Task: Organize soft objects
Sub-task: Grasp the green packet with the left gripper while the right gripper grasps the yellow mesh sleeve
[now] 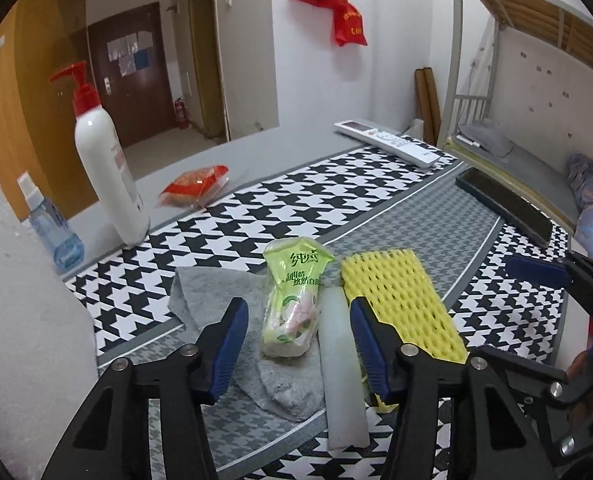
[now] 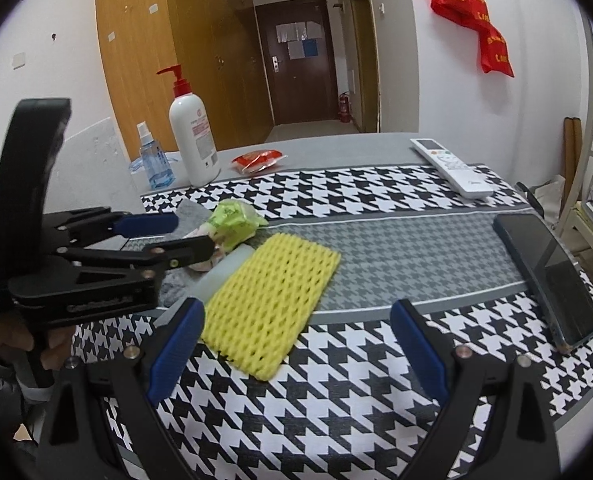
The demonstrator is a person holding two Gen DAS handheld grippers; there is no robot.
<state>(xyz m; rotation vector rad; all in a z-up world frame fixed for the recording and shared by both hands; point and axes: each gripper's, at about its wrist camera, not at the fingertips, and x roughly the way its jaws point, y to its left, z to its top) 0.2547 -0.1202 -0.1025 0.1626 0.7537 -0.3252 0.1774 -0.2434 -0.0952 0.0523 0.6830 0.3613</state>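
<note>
My left tongs (image 1: pixel 296 344) sit spread around the green tissue pack (image 1: pixel 292 300) and white foam strip (image 1: pixel 342 360), not pinching yet, right tongs (image 2: pixel 300 340) spread wide over the yellow foam net (image 2: pixel 272 300).

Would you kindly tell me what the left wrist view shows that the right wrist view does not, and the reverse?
Only the left wrist view shows the bunk bed with its folded grey bedding. Only the right wrist view shows the hand gripping the left tool's handle. Both share the yellow foam net sleeve, green tissue pack, white translucent foam strip, grey cloth, white pump bottle, white remote control and black phone.
</note>
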